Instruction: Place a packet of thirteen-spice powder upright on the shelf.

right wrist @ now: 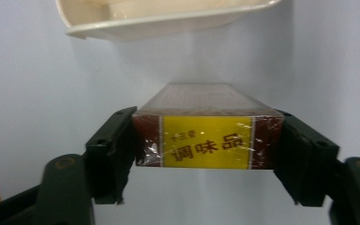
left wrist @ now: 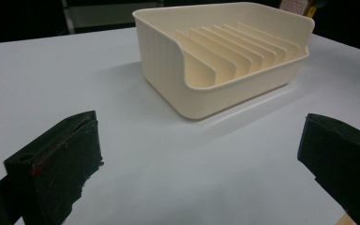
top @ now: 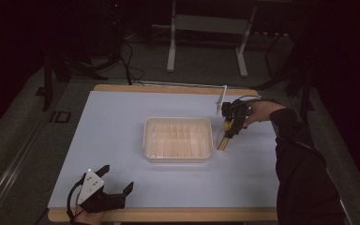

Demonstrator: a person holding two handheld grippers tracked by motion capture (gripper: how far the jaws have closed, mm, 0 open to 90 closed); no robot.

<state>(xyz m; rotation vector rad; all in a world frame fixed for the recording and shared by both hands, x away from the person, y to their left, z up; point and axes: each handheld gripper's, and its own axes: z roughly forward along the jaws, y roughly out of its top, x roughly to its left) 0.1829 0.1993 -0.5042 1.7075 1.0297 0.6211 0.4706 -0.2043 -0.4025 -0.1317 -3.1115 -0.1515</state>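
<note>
A brown box with a yellow label (right wrist: 206,136) lies on the white table just right of the cream ribbed tray (top: 178,138). My right gripper (right wrist: 208,150) is shut on the box's near end, both pads pressing its sides. In the high view the box (top: 224,139) shows as a narrow yellow-brown strip under the right gripper (top: 232,123). My left gripper (top: 116,180) rests at the table's near left edge, open, with nothing between its fingers. From the left gripper view the tray (left wrist: 225,56) stands ahead, its dividers bare, and the left gripper (left wrist: 201,159) has its jaws wide apart.
A small white upright card (top: 221,99) stands behind the right gripper near the table's far edge. The person's dark sleeve (top: 300,159) runs along the right side. A metal frame stand (top: 206,37) is on the floor beyond the table.
</note>
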